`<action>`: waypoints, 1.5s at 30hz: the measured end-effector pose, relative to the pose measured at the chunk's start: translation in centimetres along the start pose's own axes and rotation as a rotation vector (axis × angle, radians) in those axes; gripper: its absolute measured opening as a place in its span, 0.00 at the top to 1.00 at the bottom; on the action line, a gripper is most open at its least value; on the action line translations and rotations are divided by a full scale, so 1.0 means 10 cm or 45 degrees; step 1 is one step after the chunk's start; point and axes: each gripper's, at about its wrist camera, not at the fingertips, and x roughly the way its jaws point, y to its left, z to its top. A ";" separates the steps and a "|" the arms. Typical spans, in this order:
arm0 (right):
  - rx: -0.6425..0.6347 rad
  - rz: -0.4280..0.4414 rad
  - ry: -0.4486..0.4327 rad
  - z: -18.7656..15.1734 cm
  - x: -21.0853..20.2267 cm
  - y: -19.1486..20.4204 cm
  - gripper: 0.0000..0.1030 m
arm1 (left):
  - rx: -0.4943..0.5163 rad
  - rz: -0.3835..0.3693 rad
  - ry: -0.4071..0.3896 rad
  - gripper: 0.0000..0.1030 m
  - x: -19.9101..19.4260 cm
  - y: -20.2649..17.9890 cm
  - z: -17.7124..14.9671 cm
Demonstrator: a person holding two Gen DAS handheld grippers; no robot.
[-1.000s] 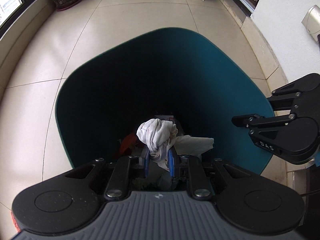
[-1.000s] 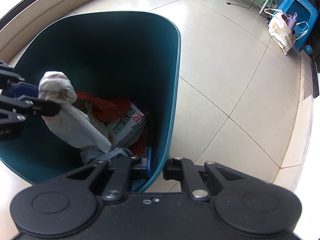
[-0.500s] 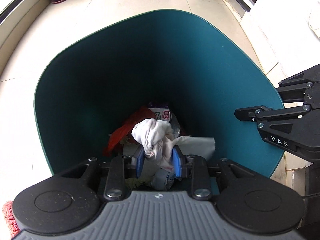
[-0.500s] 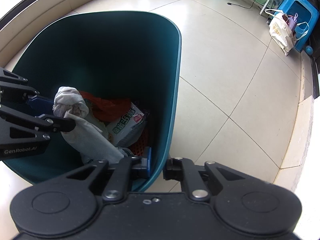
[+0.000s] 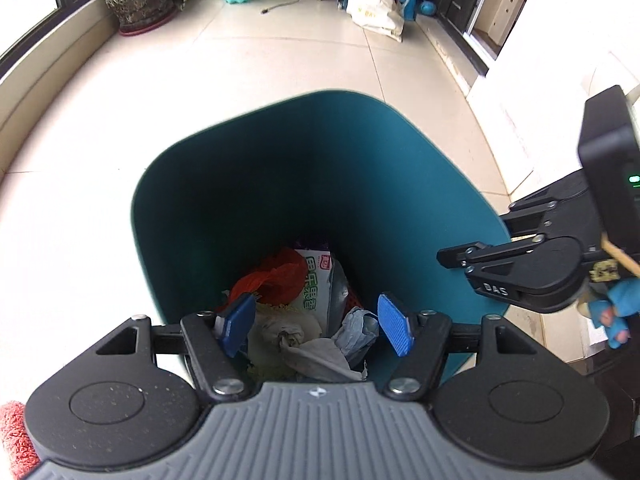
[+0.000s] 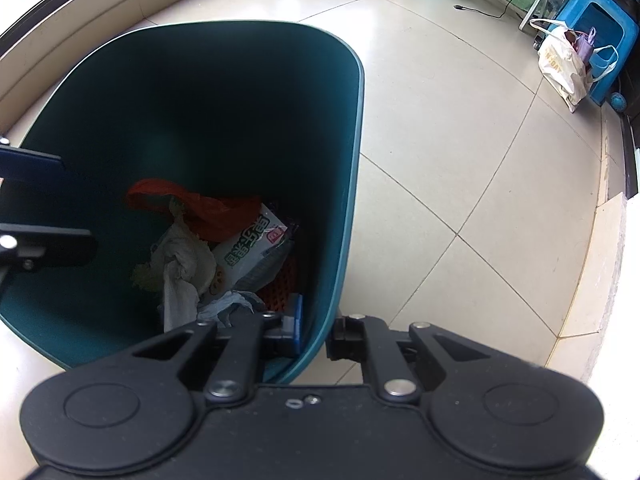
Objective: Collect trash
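Teal bin (image 6: 352, 152) rim clenched by right gripper (image 6: 316, 330), left gripper (image 5: 316, 326) released, right gripper lettered "DAS"

Bin (image 5: 248, 184) before me, trash inside.
My left tongs (image 5: 316, 326) hung spread over the rag (image 5: 296, 340) lying in the bin; my right tongs (image 6: 316, 330) straddled its near wall, wrapper (image 6: 252, 246) behind the rag.

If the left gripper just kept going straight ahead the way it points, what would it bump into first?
Probably the crumpled white cloth lying on the trash in the teal bin. The left gripper is open above it, though depth is hard to judge.
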 end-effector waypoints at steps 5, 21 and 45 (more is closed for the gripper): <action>-0.001 -0.007 0.005 0.01 0.00 0.02 0.90 | -0.009 -0.035 -0.067 0.34 -0.37 0.07 -0.06; -0.005 -0.017 0.010 0.01 0.03 0.06 0.90 | -0.013 0.092 -0.043 0.29 -0.60 0.55 -0.68; -0.015 -0.002 0.014 0.00 0.00 0.04 0.89 | 0.183 0.015 0.449 0.29 1.61 0.95 -1.54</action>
